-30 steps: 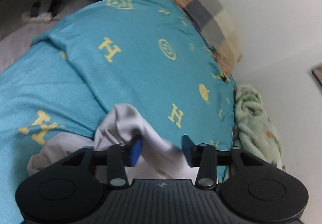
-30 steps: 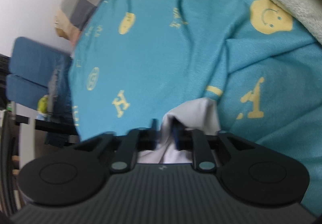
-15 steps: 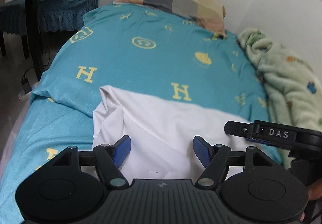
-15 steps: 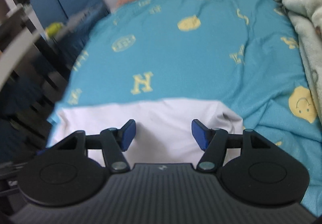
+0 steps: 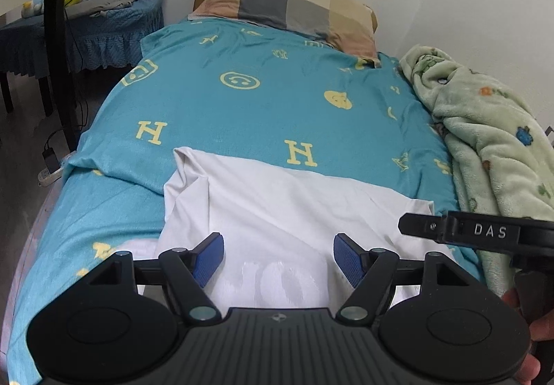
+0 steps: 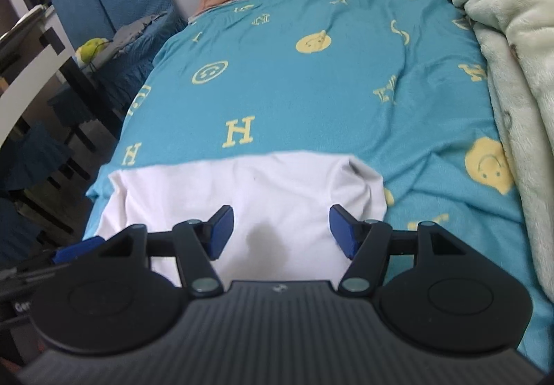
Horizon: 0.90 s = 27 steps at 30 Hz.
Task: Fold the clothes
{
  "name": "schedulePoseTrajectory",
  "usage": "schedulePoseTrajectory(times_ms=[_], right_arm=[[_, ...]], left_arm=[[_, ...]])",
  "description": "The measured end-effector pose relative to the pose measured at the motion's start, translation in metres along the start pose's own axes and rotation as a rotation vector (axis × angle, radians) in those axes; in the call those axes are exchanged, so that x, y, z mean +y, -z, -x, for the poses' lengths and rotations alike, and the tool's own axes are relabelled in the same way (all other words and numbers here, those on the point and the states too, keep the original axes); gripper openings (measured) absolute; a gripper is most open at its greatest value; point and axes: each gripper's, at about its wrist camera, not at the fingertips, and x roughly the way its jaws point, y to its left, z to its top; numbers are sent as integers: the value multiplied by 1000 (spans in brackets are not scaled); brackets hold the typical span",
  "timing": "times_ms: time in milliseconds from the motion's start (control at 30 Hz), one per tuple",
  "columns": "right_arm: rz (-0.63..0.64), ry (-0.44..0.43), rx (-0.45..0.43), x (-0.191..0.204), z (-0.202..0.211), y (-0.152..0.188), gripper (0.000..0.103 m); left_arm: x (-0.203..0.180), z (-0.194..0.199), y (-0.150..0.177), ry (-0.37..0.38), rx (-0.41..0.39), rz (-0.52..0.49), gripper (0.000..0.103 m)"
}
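- Left wrist view: the left gripper (image 5: 278, 258) hovers level above the near end of the bed, pointing toward the headboard end. Its 2 blue-padded fingers (image 5: 207, 258) are spread wide with nothing between them.
- Under and ahead of it lies the white garment (image 5: 277, 208), flat on the teal bedsheet (image 5: 242, 108). Its long axis runs across the bed, left to right, and its far edge is a nearly straight line slanting down toward the right. The garment's left end shows a folded-over flap.
- The right gripper (image 5: 460, 231), marked "DAS", enters at the right edge, side-on, over the garment's right corner. A hand (image 5: 529, 333) shows at the lower right corner.
- A checked pillow (image 5: 287, 0) sits at the head of the bed, and a green fleece blanket (image 5: 484, 142) is bunched along the right side.
- Right wrist view: the right gripper (image 6: 280, 231) also points up the bed, fingers (image 6: 341, 232) held wide apart and gripping nothing.
- The white garment (image 6: 277, 187) spreads across the near bedsheet (image 6: 294, 73) beneath it, its right end rounded and slightly raised. A dark patch lies on the cloth between the fingers.
- The left gripper's blue pad (image 6: 78, 248) peeks in at the left edge.
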Motion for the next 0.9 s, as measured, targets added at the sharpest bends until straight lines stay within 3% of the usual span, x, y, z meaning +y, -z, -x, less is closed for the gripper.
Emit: schedulePoseTrajectory(times_ms=[167, 267, 467, 633, 900], right_arm=[[-16, 21, 107, -5, -23, 10, 63], [-88, -18, 77, -14, -8, 8, 63], [-254, -97, 26, -37, 26, 7, 64], [-375, -189, 16, -47, 43, 15, 65], [-531, -336, 18, -54, 61, 31, 65]], left_arm=[[0, -12, 11, -24, 50, 0, 75], [3, -7, 14, -9, 59, 41, 75], [21, 46, 25, 147, 44, 313, 82], [38, 64, 63, 300, 84, 566, 84], [44, 24, 87, 323, 125, 718, 84]])
